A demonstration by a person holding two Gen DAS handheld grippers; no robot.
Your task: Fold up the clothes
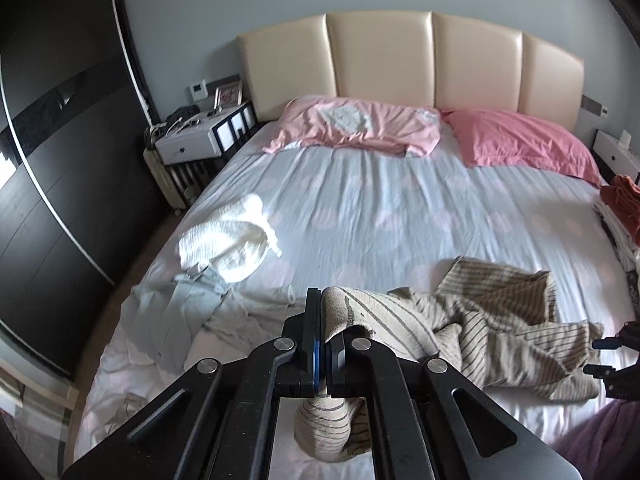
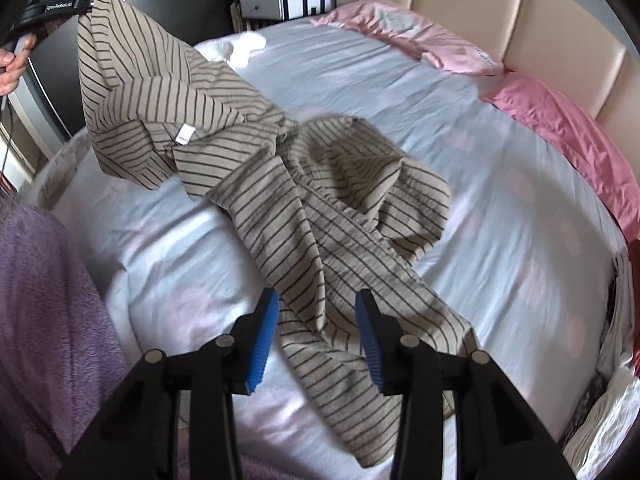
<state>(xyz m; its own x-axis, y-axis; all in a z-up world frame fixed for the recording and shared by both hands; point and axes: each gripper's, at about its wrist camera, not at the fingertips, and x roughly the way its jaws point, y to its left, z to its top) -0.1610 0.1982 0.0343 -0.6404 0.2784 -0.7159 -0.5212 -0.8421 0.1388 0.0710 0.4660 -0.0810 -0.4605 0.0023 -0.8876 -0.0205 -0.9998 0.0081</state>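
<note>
A beige shirt with dark stripes (image 2: 320, 216) lies crumpled on the pale blue bed sheet (image 2: 500, 184). My left gripper (image 1: 323, 344) is shut on one edge of it, and the cloth (image 1: 480, 320) trails off to the right over the bed. In the right wrist view that gripper (image 2: 60, 4) holds the shirt's corner lifted at the top left, with a hand (image 2: 12, 64) behind it. My right gripper (image 2: 317, 298) stands open just above the shirt's near end. Its blue pads (image 2: 262, 344) sit on either side of the cloth without pressing it. It also shows at the right edge as the right gripper (image 1: 598, 357).
A white knitted garment (image 1: 228, 240) and a pale grey-blue one (image 1: 176, 312) lie on the bed's left side. Pink pillows (image 1: 520, 140) rest against the cream headboard (image 1: 400, 60). A clothes pile (image 1: 620, 204) sits at the right edge, a purple blanket (image 2: 48, 300) near me, a dark wardrobe (image 1: 60, 160) at left.
</note>
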